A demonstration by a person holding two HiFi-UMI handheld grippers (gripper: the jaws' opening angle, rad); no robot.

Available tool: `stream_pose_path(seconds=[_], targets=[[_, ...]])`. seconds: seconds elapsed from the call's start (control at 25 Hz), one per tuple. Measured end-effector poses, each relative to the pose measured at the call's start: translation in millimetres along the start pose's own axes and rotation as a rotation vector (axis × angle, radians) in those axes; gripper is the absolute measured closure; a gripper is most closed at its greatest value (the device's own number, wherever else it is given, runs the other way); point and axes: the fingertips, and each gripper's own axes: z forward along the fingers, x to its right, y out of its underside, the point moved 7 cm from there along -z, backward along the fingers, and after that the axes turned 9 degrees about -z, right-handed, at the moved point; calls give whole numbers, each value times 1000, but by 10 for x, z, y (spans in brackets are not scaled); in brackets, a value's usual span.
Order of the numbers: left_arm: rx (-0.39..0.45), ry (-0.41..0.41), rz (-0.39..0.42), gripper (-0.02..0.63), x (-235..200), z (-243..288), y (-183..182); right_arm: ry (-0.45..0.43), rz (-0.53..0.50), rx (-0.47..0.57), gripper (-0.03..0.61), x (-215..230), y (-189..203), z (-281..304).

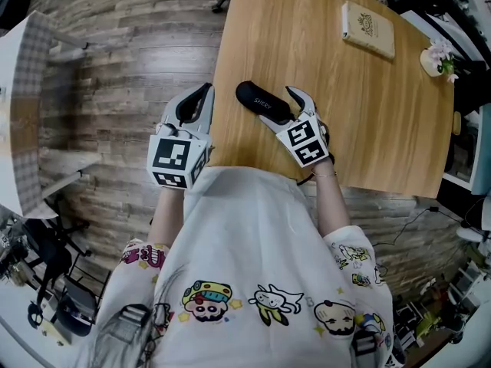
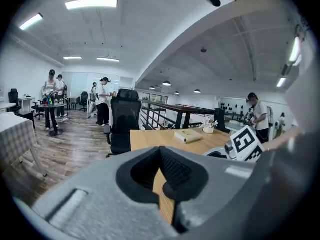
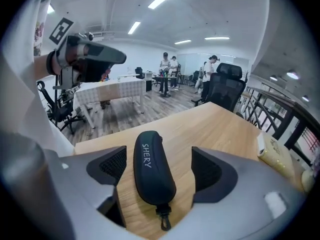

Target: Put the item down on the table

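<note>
Open office: swivel chair [image 2: 124, 119]; wooden desk [image 2: 160, 138]; strip lights [image 2: 91, 4]

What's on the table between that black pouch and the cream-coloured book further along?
Nothing. The head view shows only bare wooden table between the black pouch and the cream book.

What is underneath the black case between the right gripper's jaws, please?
Only the wooden table: the black case lies flat on it, between the right gripper's open jaws. The patch directly beneath it is covered.

2 hand-held grippers [image 1: 204, 92] [image 1: 281, 107], 1 blk case [image 1: 257, 100], 1 book [image 1: 368, 29].
</note>
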Motion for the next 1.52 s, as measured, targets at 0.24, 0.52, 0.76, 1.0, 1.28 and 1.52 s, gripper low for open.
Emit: stream_pose_path(seconds=[0.24, 0.52, 0.76, 1.0, 1.28, 1.52], targets=[[18, 22, 20, 615, 88, -93, -25, 105, 88, 68, 170, 64, -15, -376], [20, 54, 42, 615, 189, -150, -2, 197, 169, 131, 187, 75, 9, -790], [12, 84, 53, 615, 280, -141, 37, 254, 283, 233, 224, 38, 59, -1086], [10, 105, 63, 615, 369, -78, 34, 335, 360, 357, 296, 70, 64, -1403], [2, 131, 69, 615, 475, -37, 58, 345, 428, 495, 427, 45, 59, -1660], [-5, 147, 64, 615, 535, -25, 85, 374, 428, 568, 488, 44, 33, -1807]])
